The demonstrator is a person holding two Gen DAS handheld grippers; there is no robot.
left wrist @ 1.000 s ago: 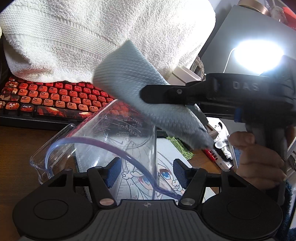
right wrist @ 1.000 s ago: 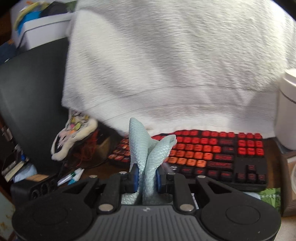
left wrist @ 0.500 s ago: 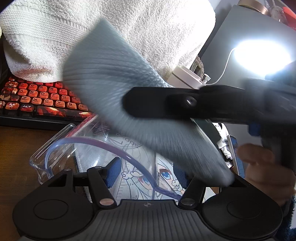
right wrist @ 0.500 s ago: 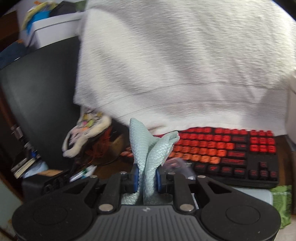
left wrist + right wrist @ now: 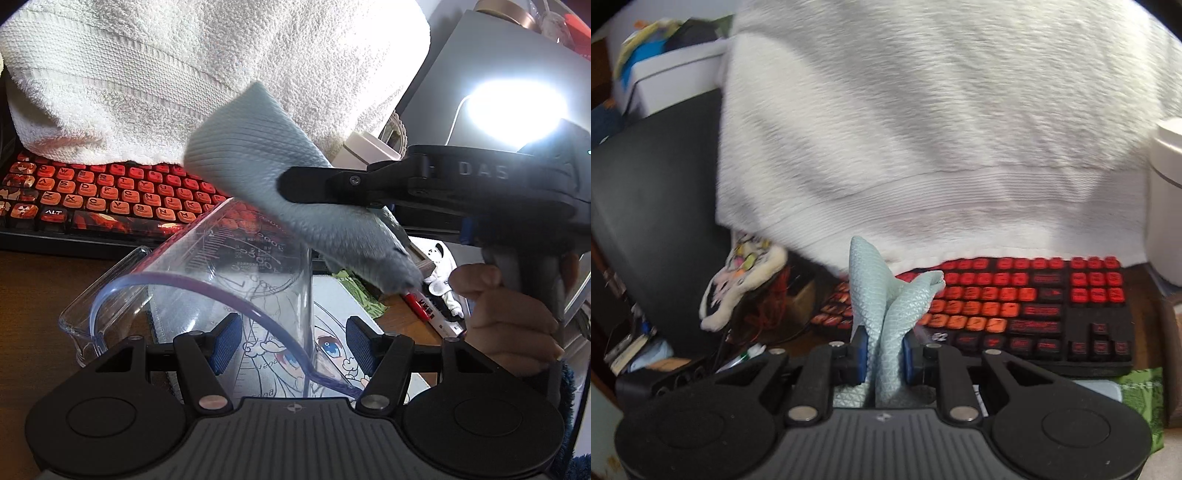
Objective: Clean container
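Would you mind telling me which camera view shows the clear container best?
The left wrist view shows it best: the clear container fills the centre, with its printed scale and blue-edged rim visible, between the left gripper's jaws. The right wrist view shows almost nothing of it; the blue cloth pinched in the right gripper blocks that area.

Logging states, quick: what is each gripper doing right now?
Left gripper: jaws around the clear container; grip cannot be told.
Right gripper: closed on the cloth.

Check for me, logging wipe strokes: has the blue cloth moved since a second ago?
Yes. In the left wrist view the blue cloth swung left across the white towel, then came back.
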